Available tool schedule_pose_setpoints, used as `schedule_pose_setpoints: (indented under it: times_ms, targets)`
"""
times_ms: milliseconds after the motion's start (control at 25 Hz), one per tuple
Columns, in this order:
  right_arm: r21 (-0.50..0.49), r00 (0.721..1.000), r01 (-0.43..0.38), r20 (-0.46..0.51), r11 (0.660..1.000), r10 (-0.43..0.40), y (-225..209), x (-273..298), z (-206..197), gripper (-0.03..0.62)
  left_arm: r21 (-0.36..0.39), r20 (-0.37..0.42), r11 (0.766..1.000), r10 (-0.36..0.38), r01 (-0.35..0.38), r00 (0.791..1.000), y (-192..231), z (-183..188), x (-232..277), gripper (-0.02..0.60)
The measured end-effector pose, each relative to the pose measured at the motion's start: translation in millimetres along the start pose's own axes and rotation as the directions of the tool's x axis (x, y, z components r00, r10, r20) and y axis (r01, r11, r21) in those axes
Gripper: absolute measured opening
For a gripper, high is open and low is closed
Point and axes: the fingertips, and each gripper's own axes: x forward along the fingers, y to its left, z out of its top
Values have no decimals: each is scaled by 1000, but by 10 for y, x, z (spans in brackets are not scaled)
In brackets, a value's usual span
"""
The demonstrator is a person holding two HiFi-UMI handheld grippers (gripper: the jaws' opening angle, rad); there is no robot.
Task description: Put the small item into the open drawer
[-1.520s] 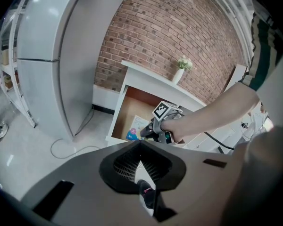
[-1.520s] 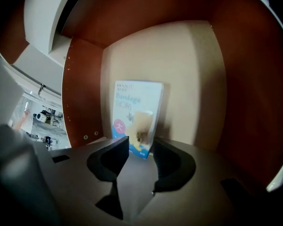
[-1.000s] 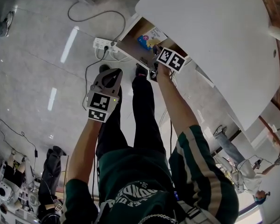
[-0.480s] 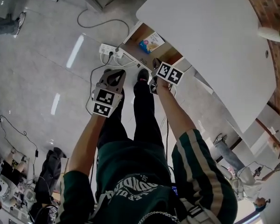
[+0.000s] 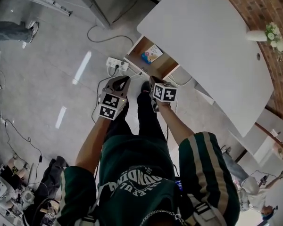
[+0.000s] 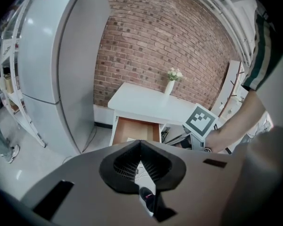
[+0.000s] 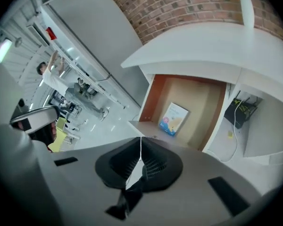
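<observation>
I have my left gripper (image 6: 140,142) and right gripper (image 7: 141,140) both clenched on nothing, near the open drawer (image 5: 164,65) under the white table (image 5: 212,41); a colourful packet (image 5: 152,53) lies inside.

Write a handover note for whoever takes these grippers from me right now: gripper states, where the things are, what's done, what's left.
Left gripper: shut, empty, held up facing the white desk.
Right gripper: shut, empty, clear of the drawer.
The small packet lies inside the open drawer under the desk top.
Done: the packet is in the drawer.
Left: nothing for the placing, it seems; the drawer stands open.
</observation>
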Motion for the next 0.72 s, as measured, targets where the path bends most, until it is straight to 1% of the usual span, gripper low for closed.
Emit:
schedule_pose_setpoints:
  times_ms: [80, 240, 400, 520, 720]
  targets:
    - [-17, 999, -22, 25, 1000, 22, 99, -133, 110, 29, 6, 13, 1000, 9, -9, 1000, -35, 100, -51, 15]
    - [-14, 994, -69, 85, 997, 70, 259, -327, 443, 29, 10, 44, 999, 33, -33, 998, 12, 324, -112, 15]
    - [-60, 980, -119, 153, 991, 127, 427, -619, 726, 29, -2, 74, 998, 62, -62, 995, 14, 494, -228, 15]
    - [-145, 959, -138, 229, 980, 169, 578, -878, 992, 27, -17, 98, 997, 82, -81, 992, 67, 604, -292, 15]
    - [-323, 907, -113, 353, 940, 230, 856, -1333, 1518, 26, 12, 147, 993, 114, -117, 982, 153, 931, -439, 15]
